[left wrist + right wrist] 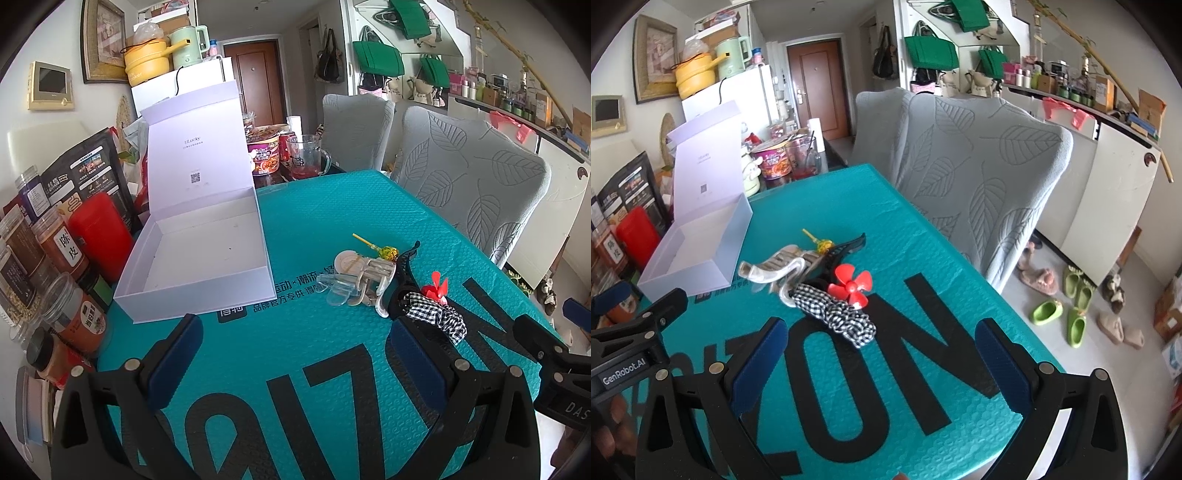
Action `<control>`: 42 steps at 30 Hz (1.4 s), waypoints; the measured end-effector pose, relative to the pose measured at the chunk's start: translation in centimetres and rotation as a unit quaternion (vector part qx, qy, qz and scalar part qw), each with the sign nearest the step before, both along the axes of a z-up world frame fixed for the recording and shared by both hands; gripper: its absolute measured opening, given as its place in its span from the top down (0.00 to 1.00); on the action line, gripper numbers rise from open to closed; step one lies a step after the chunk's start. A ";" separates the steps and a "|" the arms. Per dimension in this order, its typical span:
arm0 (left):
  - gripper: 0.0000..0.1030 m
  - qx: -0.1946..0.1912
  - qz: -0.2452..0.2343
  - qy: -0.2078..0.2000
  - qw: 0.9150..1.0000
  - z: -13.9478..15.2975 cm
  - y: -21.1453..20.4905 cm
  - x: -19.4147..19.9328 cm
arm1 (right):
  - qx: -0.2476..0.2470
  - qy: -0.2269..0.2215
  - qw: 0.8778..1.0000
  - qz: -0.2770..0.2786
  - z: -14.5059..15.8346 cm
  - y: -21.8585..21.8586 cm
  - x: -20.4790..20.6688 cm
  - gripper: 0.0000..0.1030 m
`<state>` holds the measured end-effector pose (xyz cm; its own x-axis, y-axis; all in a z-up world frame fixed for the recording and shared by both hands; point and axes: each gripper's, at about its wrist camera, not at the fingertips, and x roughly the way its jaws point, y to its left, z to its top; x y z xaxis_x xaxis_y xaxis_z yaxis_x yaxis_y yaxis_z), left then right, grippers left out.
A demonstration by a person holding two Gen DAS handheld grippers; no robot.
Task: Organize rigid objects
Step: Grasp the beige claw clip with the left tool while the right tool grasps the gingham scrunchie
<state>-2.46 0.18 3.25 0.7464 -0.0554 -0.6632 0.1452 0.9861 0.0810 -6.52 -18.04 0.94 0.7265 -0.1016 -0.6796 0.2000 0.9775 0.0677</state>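
Small rigid objects heaped mid-counter on teal bubble-wrap mat (332, 221): clear plastic hair clips (354, 284), black claw clip (404, 266), yellow-stick lollipop (388, 253), red plastic propeller (851, 282), black-white checked scrunchie (842, 314). White open-lid cardboard box (199, 251) just left of heap, empty. Left gripper (295, 365) spread, holding nothing. Right gripper (879, 369) spread, holding nothing, short of scrunchie.

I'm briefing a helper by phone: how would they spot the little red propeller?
On the teal mat, right of the open white box, lies a small heap of items. The red propeller rests at its near edge against the checked scrunchie: the heap's only red, bladed piece.
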 end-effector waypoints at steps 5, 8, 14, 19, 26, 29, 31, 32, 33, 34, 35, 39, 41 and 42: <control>0.00 0.000 0.000 0.000 1.000 0.0 0.0 0.0 | 0.001 -0.002 1.000 0.002 0.0 -0.1 0.2 0.00; 0.00 -0.001 -0.004 0.001 1.000 -0.1 -0.2 0.4 | 0.002 -0.004 1.000 0.005 -0.2 -0.2 0.5 0.00; 0.00 -0.003 -0.010 0.011 1.000 -0.7 -0.5 1.5 | -0.001 0.001 1.000 0.016 -1.1 -0.2 1.2 0.00; 0.00 -0.009 -0.018 0.018 1.000 -1.1 -0.9 2.5 | 0.006 0.004 1.000 0.030 -1.8 -0.4 1.8 0.00; 0.00 -0.004 -0.038 0.022 0.999 -1.4 -2.5 4.2 | 0.019 0.013 0.999 0.036 -3.1 -1.4 3.1 0.00; 0.00 -0.012 -0.060 0.025 0.998 -1.5 -3.4 5.2 | 0.025 0.018 0.999 0.037 -3.5 -2.1 3.9 0.00; 0.00 -0.013 -0.069 0.029 0.997 -1.8 -4.1 6.0 | 0.029 0.020 0.999 0.039 -3.7 -2.4 4.4 0.00; 0.00 -0.012 -0.071 0.029 0.997 -1.9 -4.4 6.4 | 0.030 0.022 0.999 0.040 -3.8 -2.6 4.6 0.00; 0.00 -0.010 -0.076 0.031 0.997 -2.2 -4.8 6.8 | 0.032 0.025 0.998 0.040 -4.0 -2.8 4.9 0.00; 0.00 -0.009 -0.079 0.033 0.996 -2.4 -5.1 7.3 | 0.033 0.027 0.998 0.041 -4.1 -2.9 5.2 0.00; 0.02 -0.009 -0.082 0.035 0.996 -2.6 -5.4 7.6 | 0.033 0.029 0.998 0.041 -4.3 -3.1 5.4 0.00; 0.08 -0.012 -0.099 0.049 0.994 -3.6 -6.4 9.3 | 0.037 0.036 0.998 0.042 -4.9 -3.8 6.2 0.00; 0.13 -0.015 -0.103 0.057 0.993 -4.2 -6.8 10.0 | 0.038 0.040 0.998 0.043 -5.2 -4.0 6.4 0.00; 0.13 -0.014 -0.104 0.060 0.993 -4.5 -7.0 10.3 | 0.037 0.041 0.998 0.043 -5.3 -4.1 6.6 0.00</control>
